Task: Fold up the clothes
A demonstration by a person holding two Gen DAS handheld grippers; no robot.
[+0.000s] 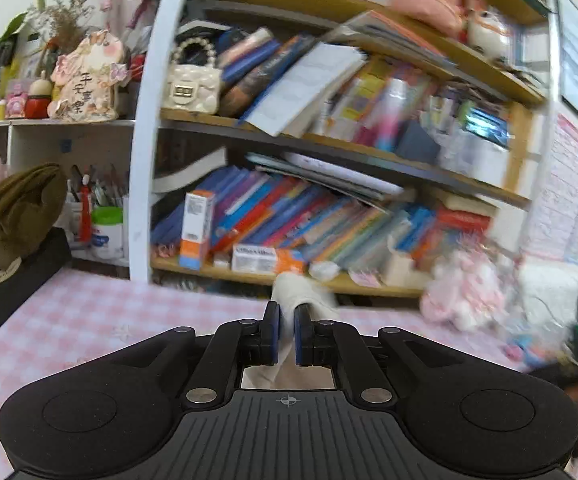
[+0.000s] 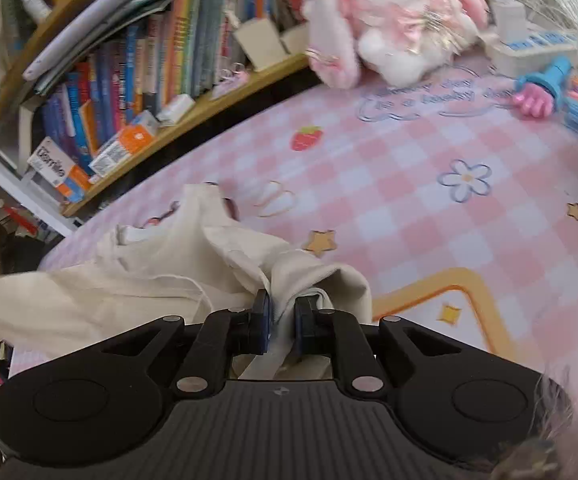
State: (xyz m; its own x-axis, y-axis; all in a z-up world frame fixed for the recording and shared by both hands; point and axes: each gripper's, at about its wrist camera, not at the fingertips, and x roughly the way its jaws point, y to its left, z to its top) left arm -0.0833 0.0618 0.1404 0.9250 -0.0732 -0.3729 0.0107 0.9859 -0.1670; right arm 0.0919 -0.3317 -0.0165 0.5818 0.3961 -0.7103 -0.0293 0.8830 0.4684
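Observation:
A cream-white garment (image 2: 161,268) lies bunched on the pink checked tabletop (image 2: 429,200), stretching off to the left edge of the right wrist view. My right gripper (image 2: 282,322) is shut on a fold of this cloth near its right end. In the left wrist view a small bunch of the same cream garment (image 1: 301,292) sticks up between the blue pads, and my left gripper (image 1: 287,334) is shut on it, raised above the tabletop (image 1: 89,320) and facing the bookshelf. Most of the garment is hidden below the left gripper's body.
A crowded bookshelf (image 1: 329,200) stands along the table's far side. A pink-white plush rabbit (image 2: 389,20) sits at the back corner, with a blue and pink toy (image 2: 541,92) and stacked books beside it. An olive garment (image 1: 13,208) lies on a dark object at left.

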